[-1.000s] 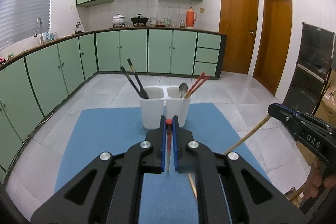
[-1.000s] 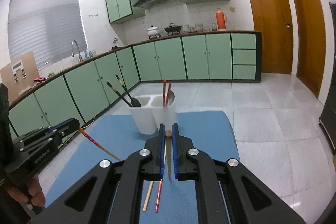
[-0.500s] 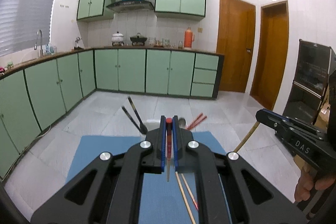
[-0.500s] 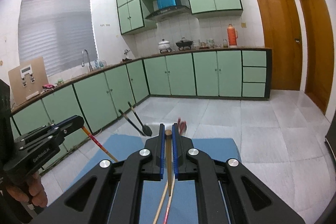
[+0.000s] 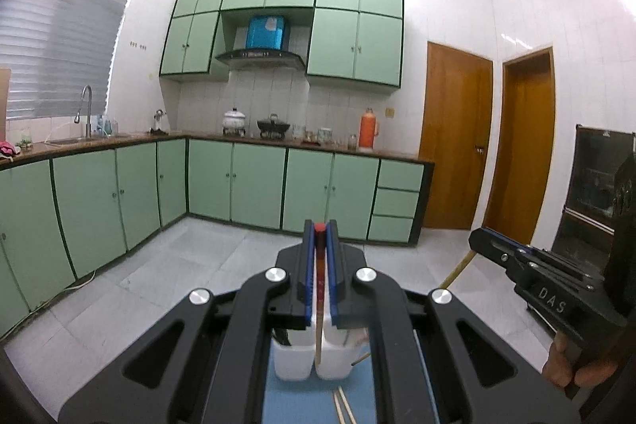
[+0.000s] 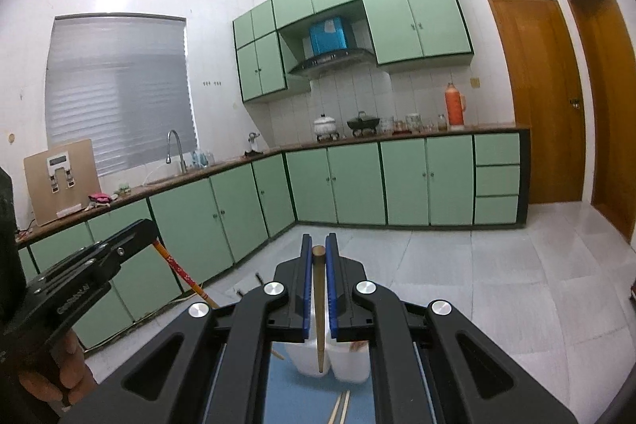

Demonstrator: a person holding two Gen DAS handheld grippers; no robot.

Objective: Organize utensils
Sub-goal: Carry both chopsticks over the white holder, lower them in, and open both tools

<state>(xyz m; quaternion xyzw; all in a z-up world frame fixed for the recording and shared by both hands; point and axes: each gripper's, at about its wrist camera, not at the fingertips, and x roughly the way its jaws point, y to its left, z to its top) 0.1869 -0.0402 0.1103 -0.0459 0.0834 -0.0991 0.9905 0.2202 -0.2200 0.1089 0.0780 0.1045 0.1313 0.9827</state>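
My left gripper point(image 5: 320, 230) is shut on a red-topped chopstick point(image 5: 319, 289) that hangs down between its blue pads. My right gripper point(image 6: 318, 249) is shut on a plain wooden chopstick point(image 6: 318, 308), held the same way. Both are lifted above the white two-compartment utensil holder point(image 5: 296, 360) point(image 6: 349, 364), which shows only below the jaws on the blue mat point(image 5: 302, 404). Each gripper appears in the other's view: the right gripper point(image 5: 477, 239) at the right edge, the left gripper point(image 6: 149, 231) at the left edge, each with its chopstick slanting down.
Two more chopsticks point(image 5: 344, 404) point(image 6: 340, 406) lie on the mat in front of the holder. Green kitchen cabinets point(image 5: 254, 181) line the back and left walls, with tiled floor point(image 6: 497, 285) between. Wooden doors point(image 5: 453, 138) stand at the right. A person's hand point(image 6: 51, 372) grips each handle.
Both grippers have risen with their chopsticks and tilted up toward level. The holder and mat have dropped from mid-frame to below the jaws, and more wall and ceiling show.
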